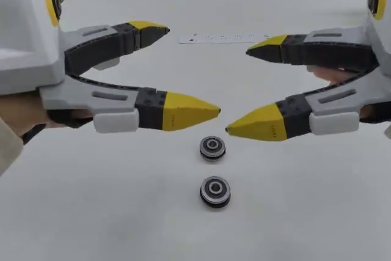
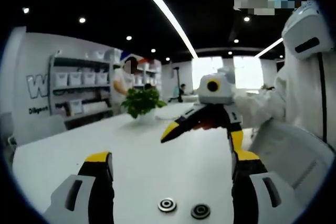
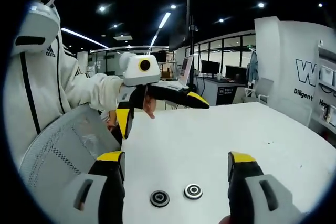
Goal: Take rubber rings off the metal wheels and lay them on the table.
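We see the nearer wheel (image 1: 215,191) and the farther wheel (image 1: 212,147), dark rubber rings on, close together on the white table (image 1: 91,224). A pale strip (image 1: 223,38) lies well beyond. Our left gripper (image 1: 190,70) and right gripper (image 1: 238,90) hover above them, both spread wide and empty.

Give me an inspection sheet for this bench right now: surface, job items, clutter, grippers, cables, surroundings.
Surface: white tabletop, smooth.
Job's things: two small round metal wheels with dark rubber rims, the far wheel and the near wheel. Both lie flat and apart, with rings seemingly still on.
Clutter: pale flat ruler-like strip further back.
Grippers: left gripper and right gripper are both open, yellow-tipped, facing each other and holding nothing.
Cables: nothing seen.
Surroundings: shelves with white bins; green potted plant.
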Demonstrator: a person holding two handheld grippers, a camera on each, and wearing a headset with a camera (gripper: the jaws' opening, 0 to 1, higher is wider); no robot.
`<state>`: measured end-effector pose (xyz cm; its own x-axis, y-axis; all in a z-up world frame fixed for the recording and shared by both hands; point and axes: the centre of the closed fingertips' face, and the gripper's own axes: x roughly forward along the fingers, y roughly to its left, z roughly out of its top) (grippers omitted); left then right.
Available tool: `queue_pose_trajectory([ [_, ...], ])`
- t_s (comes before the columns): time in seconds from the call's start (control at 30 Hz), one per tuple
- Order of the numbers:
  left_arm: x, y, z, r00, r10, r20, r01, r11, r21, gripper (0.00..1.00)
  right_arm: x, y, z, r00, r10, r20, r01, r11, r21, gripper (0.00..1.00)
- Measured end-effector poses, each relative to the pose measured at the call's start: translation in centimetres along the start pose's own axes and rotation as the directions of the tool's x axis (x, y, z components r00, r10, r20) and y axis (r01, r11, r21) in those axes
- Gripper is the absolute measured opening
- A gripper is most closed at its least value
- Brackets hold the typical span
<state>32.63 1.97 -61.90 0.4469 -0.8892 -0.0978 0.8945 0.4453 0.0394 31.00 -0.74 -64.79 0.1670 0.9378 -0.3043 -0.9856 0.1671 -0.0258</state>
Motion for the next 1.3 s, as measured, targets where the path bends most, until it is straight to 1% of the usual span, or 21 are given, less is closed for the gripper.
queue_pose_trajectory([
  [0.07, 0.0, -0.1, -0.7, 1.0000, 0.005, -0.001, -0.005, 1.000, -0.006, 0.95, 0.2, 0.1, -0.4, 0.9999, 0.011, 0.013, -0.011, 1.000, 0.020, 0.76],
  [0.13, -0.1, -0.1, -1.4, 0.9999, 0.014, -0.006, -0.014, 1.000, -0.014, 0.95, 0.2, 0.3, -0.8, 0.9999, 0.011, 0.011, -0.011, 1.000, 0.018, 0.74],
  [0.23, 0.0, -0.5, -2.5, 0.9995, 0.021, -0.023, -0.022, 1.000, -0.022, 0.94, 0.2, 0.2, -1.7, 0.9999, 0.008, 0.007, -0.008, 1.000, 0.023, 0.72],
  [0.33, 0.0, -1.1, -4.0, 0.9983, 0.009, -0.057, -0.011, 1.000, -0.028, 0.90, 0.6, 0.4, -2.6, 0.9999, 0.013, -0.005, -0.013, 1.000, 0.027, 0.69],
  [0.37, 0.0, -1.2, -4.5, 0.9976, 0.002, -0.070, -0.005, 0.999, -0.044, 0.89, 0.8, 0.6, -3.3, 0.9994, 0.023, -0.024, -0.023, 0.999, 0.023, 0.68],
  [0.4, 0.0, -1.3, -4.7, 0.9975, 0.000, -0.071, -0.004, 0.999, -0.049, 0.89, 1.0, 1.0, -4.2, 0.9976, 0.042, -0.055, -0.041, 0.999, 0.019, 0.65],
  [0.43, 0.2, -1.4, -5.0, 0.9975, -0.003, -0.071, -0.001, 0.998, -0.059, 0.89, 1.1, 1.1, -4.8, 0.9960, 0.052, -0.073, -0.051, 0.999, 0.018, 0.63],
  [0.47, 0.3, -1.5, -5.1, 0.9975, -0.005, -0.071, 0.000, 0.998, -0.063, 0.88, 1.3, 1.2, -5.2, 0.9959, 0.052, -0.074, -0.050, 0.998, 0.027, 0.61],
  [0.53, 0.6, -1.8, -5.7, 0.9968, -0.014, -0.079, 0.008, 0.997, -0.072, 0.87, 1.7, 1.6, -6.2, 0.9937, 0.071, -0.087, -0.067, 0.997, 0.049, 0.60],
  [0.63, 1.0, -2.1, -6.3, 0.9968, -0.021, -0.077, 0.014, 0.996, -0.090, 0.84, 2.0, 2.0, -7.8, 0.9878, 0.083, -0.132, -0.078, 0.996, 0.045, 0.58],
  [0.7, 1.2, -2.5, -6.9, 0.9949, -0.038, -0.094, 0.029, 0.996, -0.088, 0.82, 2.1, 2.2, -8.2, 0.9871, 0.086, -0.135, -0.079, 0.995, 0.057, 0.57],
  [0.73, 1.3, -2.7, -7.3, 0.9937, -0.039, -0.105, 0.031, 0.996, -0.080, 0.82, 2.1, 2.2, -8.4, 0.9873, 0.087, -0.133, -0.080, 0.995, 0.058, 0.56],
  [0.8, 1.4, -2.9, -7.7, 0.9926, -0.042, -0.114, 0.034, 0.997, -0.070, 0.80, 2.3, 2.3, -8.7, 0.9871, 0.085, -0.136, -0.077, 0.995, 0.064, 0.54],
  [0.87, 1.6, -3.1, -8.2, 0.9915, -0.054, -0.118, 0.045, 0.996, -0.078, 0.78, 2.5, 2.4, -9.3, 0.9839, 0.074, -0.163, -0.068, 0.997, 0.043, 0.53],
  [1.0, 1.8, -3.5, -9.2, 0.9892, -0.065, -0.131, 0.053, 0.994, -0.095, 0.71, 3.0, 2.9, -10.0, 0.9833, 0.089, -0.158, -0.079, 0.995, 0.068, 0.51],
  [1.07, 2.0, -3.9, -9.8, 0.9862, -0.079, -0.146, 0.063, 0.992, -0.112, 0.69, 3.4, 3.3, -10.8, 0.9774, 0.100, -0.187, -0.089, 0.994, 0.062, 0.49],
  [1.13, 2.2, -4.4, -10.3, 0.9833, -0.091, -0.158, 0.074, 0.991, -0.109, 0.67, 3.7, 3.7, -11.4, 0.9736, 0.105, -0.202, -0.096, 0.994, 0.058, 0.48],
  [1.17, 2.2, -4.7, -10.7, 0.9797, -0.107, -0.170, 0.089, 0.990, -0.108, 0.66, 3.9, 4.0, -11.7, 0.9722, 0.111, -0.206, -0.100, 0.993, 0.059, 0.47],
  [1.23, 2.4, -5.0, -11.0, 0.9773, -0.116, -0.177, 0.097, 0.989, -0.111, 0.63, 4.1, 4.4, -12.1, 0.9657, 0.129, -0.225, -0.119, 0.991, 0.057, 0.46],
  [1.3, 2.5, -5.3, -11.3, 0.9746, -0.128, -0.184, 0.109, 0.988, -0.107, 0.61, 4.1, 4.4, -12.4, 0.9631, 0.131, -0.235, -0.122, 0.991, 0.052, 0.45],
])
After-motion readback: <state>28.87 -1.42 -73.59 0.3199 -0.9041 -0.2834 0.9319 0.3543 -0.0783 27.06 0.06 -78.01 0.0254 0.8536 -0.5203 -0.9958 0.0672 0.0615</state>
